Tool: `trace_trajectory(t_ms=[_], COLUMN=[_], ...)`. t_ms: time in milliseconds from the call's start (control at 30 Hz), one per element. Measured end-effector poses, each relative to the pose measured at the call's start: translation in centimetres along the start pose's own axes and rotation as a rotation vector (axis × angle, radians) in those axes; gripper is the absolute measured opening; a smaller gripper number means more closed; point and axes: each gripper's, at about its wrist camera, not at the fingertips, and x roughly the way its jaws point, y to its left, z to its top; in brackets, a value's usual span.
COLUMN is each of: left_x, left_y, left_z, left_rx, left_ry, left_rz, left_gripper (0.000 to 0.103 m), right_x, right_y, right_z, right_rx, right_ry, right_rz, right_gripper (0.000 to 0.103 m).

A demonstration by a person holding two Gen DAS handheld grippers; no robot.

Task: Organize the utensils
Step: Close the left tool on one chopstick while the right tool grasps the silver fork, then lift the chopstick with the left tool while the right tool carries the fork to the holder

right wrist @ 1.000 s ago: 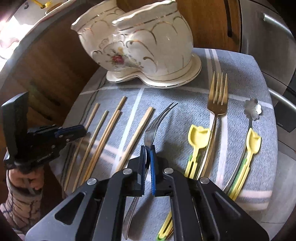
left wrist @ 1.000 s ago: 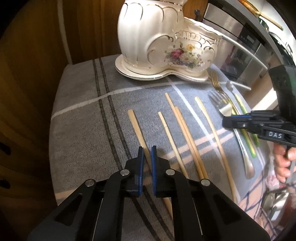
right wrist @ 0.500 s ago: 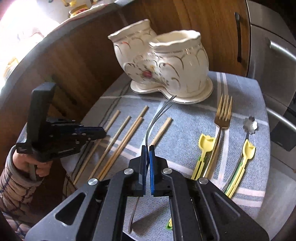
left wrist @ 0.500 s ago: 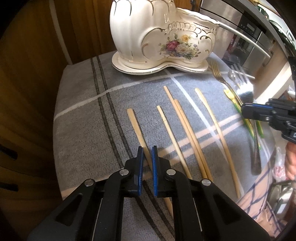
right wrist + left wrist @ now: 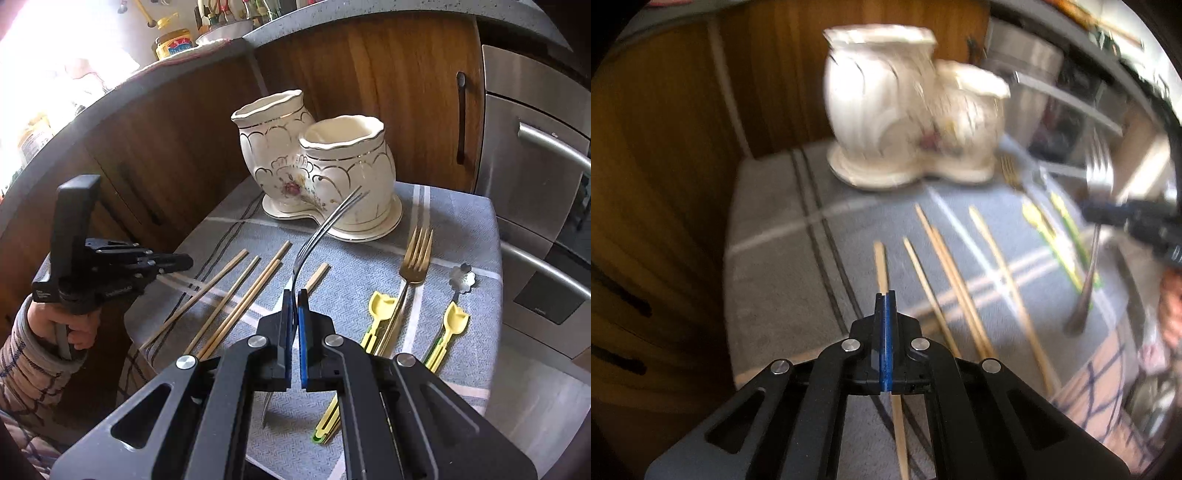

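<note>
My right gripper (image 5: 294, 295) is shut on the handle of a silver fork (image 5: 325, 225). The fork hangs above the grey cloth (image 5: 458, 221) with its tines pointing at the white, gold-trimmed double holder (image 5: 317, 173). In the blurred left wrist view that fork (image 5: 1087, 280) hangs tilted from the right gripper (image 5: 1089, 214). My left gripper (image 5: 885, 295) is shut with nothing in it, above the leftmost of several wooden chopsticks (image 5: 881, 262) lying on the cloth. The right wrist view shows the left gripper (image 5: 186, 261) held by a hand at the table's left edge.
A gold fork (image 5: 415, 258), two yellow-green tulip-headed utensils (image 5: 382, 306) (image 5: 454, 321) and a flower-headed spoon (image 5: 463, 278) lie on the cloth's right half. Wooden cabinets (image 5: 406, 92) stand behind, a steel appliance with bar handles (image 5: 535, 147) to the right.
The right gripper has raised the silver fork off the cloth and drawn back. The left gripper's narrow gap has closed, and its view has tipped up and blurred.
</note>
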Motion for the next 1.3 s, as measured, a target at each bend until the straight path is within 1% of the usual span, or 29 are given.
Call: trace_trajectory(t_ms=[33,67,100,200,367,533,667,800,900,1000,1067,1133,1200,1267,1300], left_x=[0.5,1.2,1.5,2.6,3.0,3.4,3.5,3.5,3.8,4.0,4.1,4.1,4.0,3.8,3.4], left_y=[0.0,-0.4,-0.6,-0.6,-0.9,-0.8,-1.2,-0.9,-1.0,-1.4,-1.7,-2.0,-2.2,-2.1,-1.9], left_z=[-0.1,-0.1,-0.2,-0.5,-0.2,0.3,0.5,0.7,1.2,1.4,1.5,1.5,1.2,0.9,0.7], left_rx=[0.004,0.021,0.033,0.037,0.063,0.047,0.078,0.079,0.072,0.091,0.099,0.101,0.103,0.083,0.065], left_ry=[0.016,0.044,0.053,0.084,0.102,0.132,0.159,0.201,0.237,0.257,0.257,0.243,0.21,0.183,0.156], left_rz=[0.002,0.011,0.016,0.041,0.067,0.049,0.06,0.043,0.048,0.067,0.066,0.076,0.088,0.076,0.063], left_gripper=[0.007,0.016,0.018,0.018,0.018,0.017,0.015,0.015,0.015,0.014,0.007,0.006,0.006,0.006,0.006], right_x=[0.1,0.1,0.2,0.4,0.4,0.2,-0.2,-0.5,-0.7,-1.0,-1.1,-1.2,-1.3,-1.3,-1.4], right_y=[0.0,0.1,0.2,0.4,0.6,0.5,0.7,0.9,0.9,1.1,1.2,1.3,1.3,1.3,1.3], right_z=[0.0,0.0,0.0,0.0,-0.2,-0.1,-0.1,0.2,0.3,0.5,0.5,0.6,0.5,0.5,0.6], right_rx=[-0.001,-0.005,-0.01,-0.015,-0.021,-0.017,-0.023,-0.027,-0.034,-0.044,-0.047,-0.048,-0.047,-0.047,-0.048], right_ry=[0.001,0.001,0.001,0.003,0.0,-0.012,-0.023,-0.032,-0.039,-0.049,-0.053,-0.057,-0.057,-0.058,-0.059], right_rz=[0.001,0.0,-0.002,0.001,0.005,0.015,0.021,0.026,0.032,0.033,0.036,0.039,0.039,0.036,0.035], right_gripper=[0.002,0.002,0.002,0.002,0.002,0.002,0.002,0.002,0.002,0.002,0.002,0.002,0.002,0.002,0.002])
